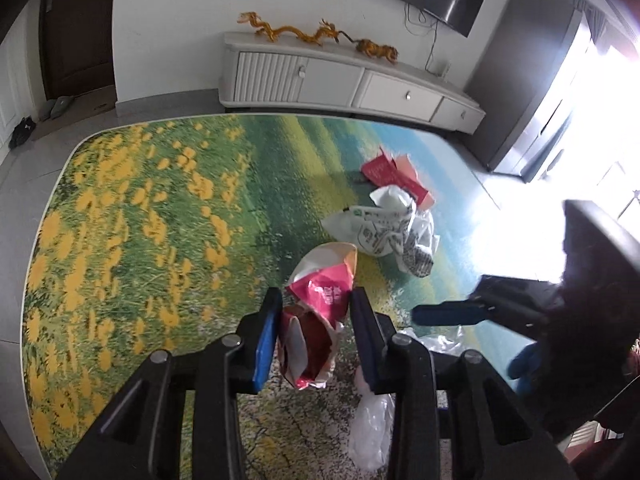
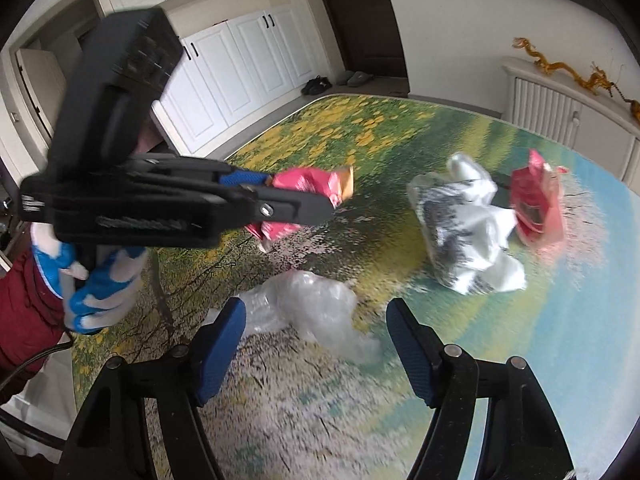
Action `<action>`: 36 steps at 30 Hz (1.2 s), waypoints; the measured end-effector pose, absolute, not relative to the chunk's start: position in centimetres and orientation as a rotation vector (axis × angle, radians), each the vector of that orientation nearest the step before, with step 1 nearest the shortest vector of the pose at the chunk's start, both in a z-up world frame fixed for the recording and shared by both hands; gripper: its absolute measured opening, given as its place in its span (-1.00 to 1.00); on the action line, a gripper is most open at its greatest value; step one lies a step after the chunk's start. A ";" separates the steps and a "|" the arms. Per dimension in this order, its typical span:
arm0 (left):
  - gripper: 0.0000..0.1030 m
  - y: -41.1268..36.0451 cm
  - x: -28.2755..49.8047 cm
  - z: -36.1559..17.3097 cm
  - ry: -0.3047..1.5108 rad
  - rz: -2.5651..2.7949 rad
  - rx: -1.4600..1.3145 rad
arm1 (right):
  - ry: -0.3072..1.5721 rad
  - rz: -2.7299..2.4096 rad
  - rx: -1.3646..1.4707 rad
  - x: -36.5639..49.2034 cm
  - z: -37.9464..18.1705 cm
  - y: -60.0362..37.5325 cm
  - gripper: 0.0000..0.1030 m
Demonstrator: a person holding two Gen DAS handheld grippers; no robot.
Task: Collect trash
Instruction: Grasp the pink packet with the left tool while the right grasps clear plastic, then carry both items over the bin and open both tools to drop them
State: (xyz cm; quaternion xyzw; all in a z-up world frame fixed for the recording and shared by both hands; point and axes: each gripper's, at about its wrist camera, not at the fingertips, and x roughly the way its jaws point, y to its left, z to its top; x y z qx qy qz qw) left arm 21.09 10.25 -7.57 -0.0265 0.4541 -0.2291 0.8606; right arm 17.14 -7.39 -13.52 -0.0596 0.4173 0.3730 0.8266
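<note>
A crumpled pink and red snack bag (image 1: pixel 320 300) sits between the blue pads of my left gripper (image 1: pixel 316 296), which is shut on it just above the rug. From the right wrist view the same gripper (image 2: pixel 300 192) holds the pink bag (image 2: pixel 312 182) off the floor. My right gripper (image 2: pixel 316 320) stands open, low over a clear plastic bag (image 2: pixel 312 304) lying between its fingers, which do not press on it. Farther off lie a white printed bag (image 2: pixel 464 232) and a red packet (image 2: pixel 536 208).
All the trash lies on a meadow-print rug (image 1: pixel 140 220). A white TV cabinet (image 1: pixel 340 80) stands behind it, and white cupboards (image 2: pixel 248 60) with shoes (image 2: pixel 316 85) on the floor are at the far side. A gloved hand (image 2: pixel 104 292) holds the left gripper.
</note>
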 end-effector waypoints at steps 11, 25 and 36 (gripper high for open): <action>-0.37 11.1 18.9 -5.2 0.902 -0.437 -0.084 | 0.851 0.818 -0.185 15.2 -12.8 -7.2 -0.42; -0.38 3.3 14.2 -0.9 0.820 -0.515 -0.057 | 0.685 0.473 -0.052 6.9 -6.0 -22.9 -0.42; -0.38 -13.0 13.0 0.8 0.839 -0.720 -0.003 | 0.613 0.077 0.055 2.0 -4.0 -39.0 -0.41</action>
